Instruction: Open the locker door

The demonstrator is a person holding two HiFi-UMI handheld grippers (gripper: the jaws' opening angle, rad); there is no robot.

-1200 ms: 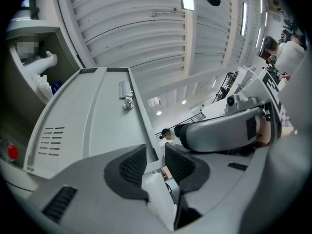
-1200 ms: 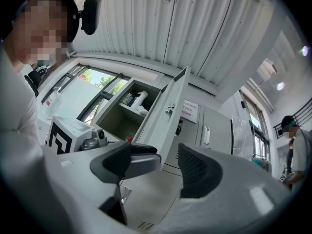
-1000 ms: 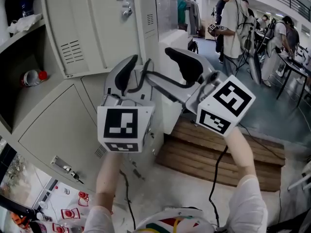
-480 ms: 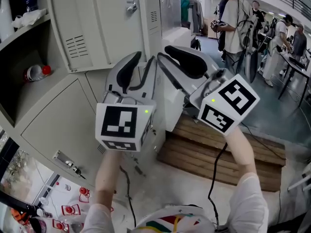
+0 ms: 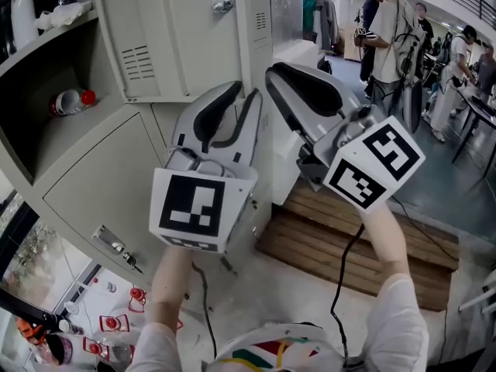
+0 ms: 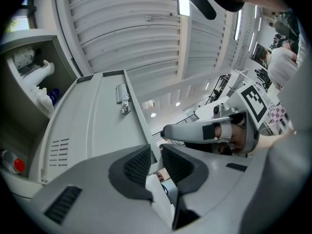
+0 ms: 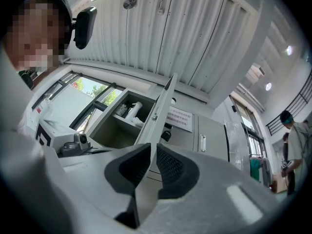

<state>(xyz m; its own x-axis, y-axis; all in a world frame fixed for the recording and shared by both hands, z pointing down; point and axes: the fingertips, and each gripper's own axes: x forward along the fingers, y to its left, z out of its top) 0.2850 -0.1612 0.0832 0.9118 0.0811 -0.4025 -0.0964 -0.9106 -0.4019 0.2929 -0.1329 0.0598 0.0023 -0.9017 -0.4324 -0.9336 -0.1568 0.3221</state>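
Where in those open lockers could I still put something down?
The lower compartment looks mostly bare beside the red-capped bottle. The upper shelf is crowded with a white cloth and white bottle. The left gripper and right gripper crowd the locker door edge.

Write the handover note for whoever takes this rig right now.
Right hand-held gripper: jaws have just been closing and now grip the locker door's latch-side edge.
Left hand-held gripper: the same edge is between its jaws, which have just been closing; firm grip unclear.
Done: the door stands away from the open compartment.
To do: swing it wider if needed, then release.
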